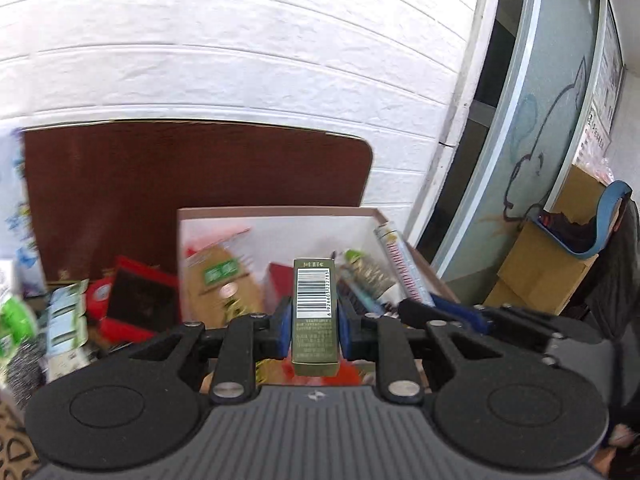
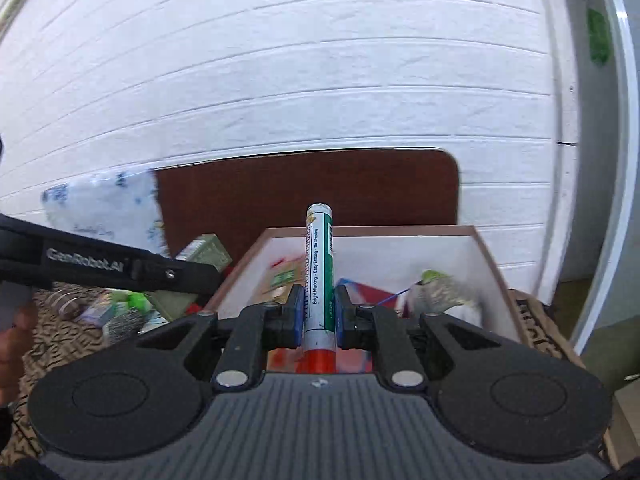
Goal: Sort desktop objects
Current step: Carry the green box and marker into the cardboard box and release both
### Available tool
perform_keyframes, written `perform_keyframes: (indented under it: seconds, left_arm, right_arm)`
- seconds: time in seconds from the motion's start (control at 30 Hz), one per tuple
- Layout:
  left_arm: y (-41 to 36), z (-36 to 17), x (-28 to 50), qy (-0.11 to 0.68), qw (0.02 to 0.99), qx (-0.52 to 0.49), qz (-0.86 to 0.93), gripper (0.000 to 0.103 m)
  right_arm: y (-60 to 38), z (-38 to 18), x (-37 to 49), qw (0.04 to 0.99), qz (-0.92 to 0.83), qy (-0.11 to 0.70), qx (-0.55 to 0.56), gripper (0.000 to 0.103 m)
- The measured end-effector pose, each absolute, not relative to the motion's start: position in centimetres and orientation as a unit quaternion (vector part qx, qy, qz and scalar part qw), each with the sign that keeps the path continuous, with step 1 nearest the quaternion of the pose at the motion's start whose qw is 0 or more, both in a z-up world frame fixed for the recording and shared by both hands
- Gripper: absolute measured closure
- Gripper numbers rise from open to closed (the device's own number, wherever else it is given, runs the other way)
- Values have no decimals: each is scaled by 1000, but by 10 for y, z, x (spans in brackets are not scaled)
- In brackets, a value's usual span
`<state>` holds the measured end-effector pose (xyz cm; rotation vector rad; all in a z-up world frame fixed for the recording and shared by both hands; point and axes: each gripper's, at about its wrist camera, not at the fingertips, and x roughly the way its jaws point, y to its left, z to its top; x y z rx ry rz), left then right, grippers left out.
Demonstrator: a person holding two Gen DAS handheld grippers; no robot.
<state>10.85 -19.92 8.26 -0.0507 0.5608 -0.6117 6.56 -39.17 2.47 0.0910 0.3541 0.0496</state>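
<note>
My left gripper (image 1: 312, 316) is shut on a slim olive-green box (image 1: 314, 316) with a barcode, held lengthwise above a white cardboard box (image 1: 280, 216). That open box holds several packets, a red pack and pens. In the right wrist view my right gripper (image 2: 317, 316) is shut on a green-and-white whiteboard marker (image 2: 320, 276) with a red end, pointing forward over the same white box (image 2: 486, 256). The left gripper's black arm (image 2: 100, 268) crosses the left side there, with the olive box (image 2: 204, 254) at its tip.
A dark brown tabletop (image 1: 180, 184) meets a white brick-pattern wall (image 1: 240, 40). Loose packets, a red box (image 1: 136, 296) and a blue-white bag (image 2: 104, 212) lie left of the white box. Cardboard boxes (image 1: 540, 264) and a glass door stand at the right.
</note>
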Motion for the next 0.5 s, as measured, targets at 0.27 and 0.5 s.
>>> perform_keyframes:
  seconds: [0.27,0.5]
  left_arm:
    - [-248,59,148,307,902,-14,-305,80]
    - [-247,23,175,346,895,-6,-280,80]
  right_arm:
    - [-416,-3,113,976,-5,211,57,90]
    - [-411,-25,136,967,6,248,64,90]
